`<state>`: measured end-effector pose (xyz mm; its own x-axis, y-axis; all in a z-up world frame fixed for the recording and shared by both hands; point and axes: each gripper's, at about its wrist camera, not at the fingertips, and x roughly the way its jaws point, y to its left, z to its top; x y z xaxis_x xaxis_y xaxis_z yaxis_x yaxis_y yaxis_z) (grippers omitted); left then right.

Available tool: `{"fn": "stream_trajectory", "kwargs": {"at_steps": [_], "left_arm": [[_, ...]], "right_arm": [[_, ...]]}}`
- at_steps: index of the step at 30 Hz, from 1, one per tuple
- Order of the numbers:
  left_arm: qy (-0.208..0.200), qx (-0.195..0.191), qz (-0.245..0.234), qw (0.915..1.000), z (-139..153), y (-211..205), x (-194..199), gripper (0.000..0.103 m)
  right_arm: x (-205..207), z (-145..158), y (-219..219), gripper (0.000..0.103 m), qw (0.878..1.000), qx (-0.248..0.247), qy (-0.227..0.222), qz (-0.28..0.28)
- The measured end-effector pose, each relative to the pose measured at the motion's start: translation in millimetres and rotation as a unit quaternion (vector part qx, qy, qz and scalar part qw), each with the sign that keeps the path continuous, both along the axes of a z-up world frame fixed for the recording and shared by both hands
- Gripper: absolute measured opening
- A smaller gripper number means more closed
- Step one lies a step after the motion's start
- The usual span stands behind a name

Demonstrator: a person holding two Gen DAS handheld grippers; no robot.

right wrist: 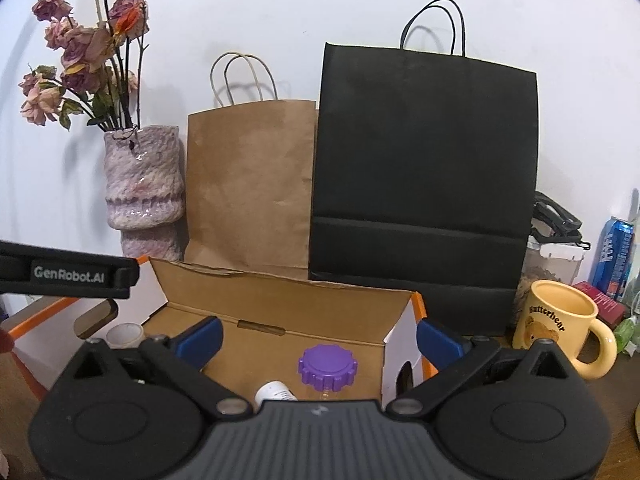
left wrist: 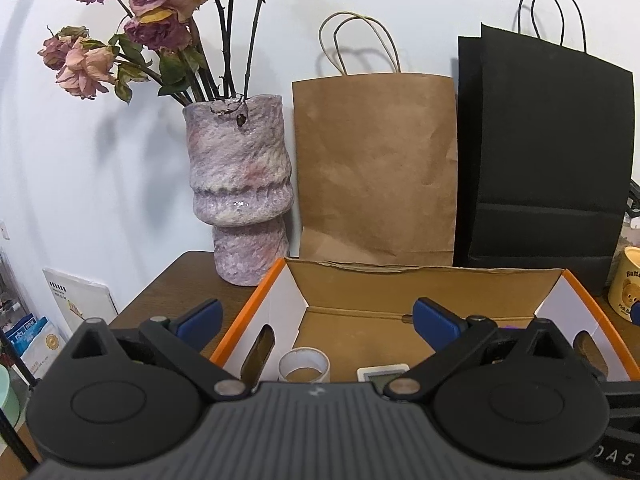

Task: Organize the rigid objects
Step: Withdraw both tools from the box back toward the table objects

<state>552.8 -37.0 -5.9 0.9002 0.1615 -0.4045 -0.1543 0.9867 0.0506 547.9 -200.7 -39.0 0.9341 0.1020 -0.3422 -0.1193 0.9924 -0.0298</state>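
An open cardboard box with orange rims (left wrist: 244, 312) (right wrist: 418, 300) stands on the wooden table. In the left wrist view it holds a white tape roll (left wrist: 305, 366) and a small white digital device (left wrist: 382, 372). In the right wrist view it holds a jar with a purple lid (right wrist: 328, 366), a small white bottle (right wrist: 274, 392) and the tape roll (right wrist: 125, 335). My left gripper (left wrist: 316, 318) is open and empty above the box. My right gripper (right wrist: 318, 338) is open and empty above the box. The left gripper's body (right wrist: 68, 270) shows at the left of the right wrist view.
A marbled vase of dried roses (left wrist: 240, 184), a brown paper bag (left wrist: 376, 164) and a black paper bag (left wrist: 548, 152) stand against the wall behind the box. A yellow bear mug (right wrist: 560, 324), a blue can (right wrist: 614, 256) and a container (right wrist: 552, 256) stand right of the box.
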Motion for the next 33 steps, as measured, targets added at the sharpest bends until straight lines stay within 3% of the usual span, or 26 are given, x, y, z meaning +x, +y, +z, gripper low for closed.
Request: {"fn": "stream_trajectory", "kwargs": {"at_steps": [33], "left_arm": [[-0.010, -0.012, -0.007, 0.9999, 8, 25, -96, 0.103]], "right_arm": [[-99, 7, 0, 0.103, 1.000, 0.005, 0.006, -0.011]]}}
